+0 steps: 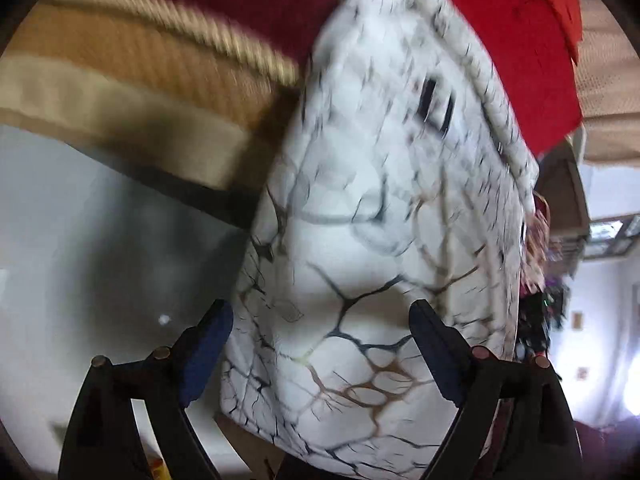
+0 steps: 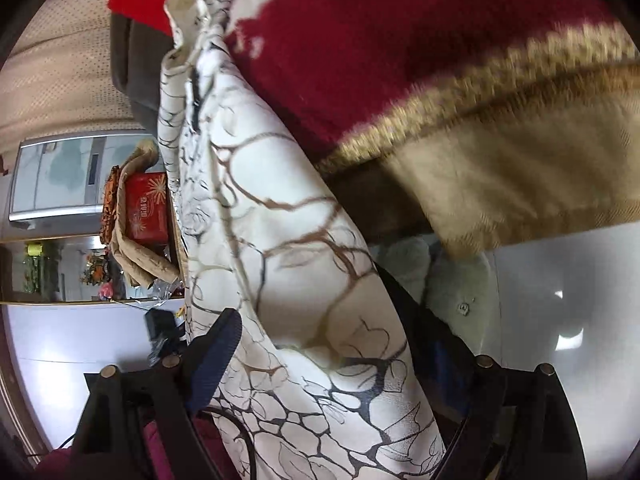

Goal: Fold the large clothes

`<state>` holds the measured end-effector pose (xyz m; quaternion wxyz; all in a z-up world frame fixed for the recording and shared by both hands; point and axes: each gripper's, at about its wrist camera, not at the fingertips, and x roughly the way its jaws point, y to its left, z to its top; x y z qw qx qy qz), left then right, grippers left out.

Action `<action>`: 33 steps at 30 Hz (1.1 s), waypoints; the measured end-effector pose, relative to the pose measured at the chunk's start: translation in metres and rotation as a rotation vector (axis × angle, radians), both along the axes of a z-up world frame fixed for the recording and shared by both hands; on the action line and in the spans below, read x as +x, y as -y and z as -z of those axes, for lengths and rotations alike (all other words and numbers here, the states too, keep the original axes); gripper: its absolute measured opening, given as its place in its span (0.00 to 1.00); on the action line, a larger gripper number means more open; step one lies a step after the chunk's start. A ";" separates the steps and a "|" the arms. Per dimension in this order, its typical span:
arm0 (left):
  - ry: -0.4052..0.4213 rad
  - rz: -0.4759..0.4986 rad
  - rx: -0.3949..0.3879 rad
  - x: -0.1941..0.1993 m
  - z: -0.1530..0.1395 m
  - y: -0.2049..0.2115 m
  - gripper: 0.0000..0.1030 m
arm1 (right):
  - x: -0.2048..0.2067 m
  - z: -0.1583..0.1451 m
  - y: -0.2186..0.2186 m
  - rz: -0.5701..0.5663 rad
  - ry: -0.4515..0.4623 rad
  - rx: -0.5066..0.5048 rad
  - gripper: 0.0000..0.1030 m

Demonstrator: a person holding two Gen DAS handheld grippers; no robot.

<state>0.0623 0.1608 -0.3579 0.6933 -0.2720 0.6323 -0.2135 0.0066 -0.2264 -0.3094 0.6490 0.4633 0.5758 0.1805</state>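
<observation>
Glossy pale floor (image 1: 72, 240) fills the lower left of the left wrist view and the lower right of the right wrist view, with a bed above it covered by a deep red blanket (image 2: 400, 40) that has a gold woven border and a tan edge. A bright red cloth (image 1: 520, 40) lies at the upper right of the left view. At the left of the right wrist view stand a cluttered shelf, a red box (image 2: 146, 208) and a pale appliance.

The task's thing, a large white garment (image 1: 380, 220) printed with a network of black and brown cracked lines, runs as a long bundle from the top centre of each frame down to the bottom centre. It appears to lie along or hang over the bed's edge; which one cannot be told, and the left view is blurred.

The left gripper (image 1: 320, 356) has its blue-padded fingers (image 1: 208, 352) spread wide, and the garment sits between them without either pad pressing on it. The right gripper (image 2: 332, 364) is likewise spread wide around the same garment, its left finger beside the cloth and its right finger partly hidden behind a fold.

Both grippers seem to straddle the bundle so that each can close on a part of the fabric. Judging from this, the folding is at a re-gripping step, with the garment gathered but not yet flat or neatly folded.
</observation>
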 end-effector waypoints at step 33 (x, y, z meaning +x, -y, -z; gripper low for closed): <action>0.231 0.074 -0.160 0.005 -0.052 0.013 0.14 | 0.036 -0.087 -0.078 -0.225 0.237 -0.086 0.30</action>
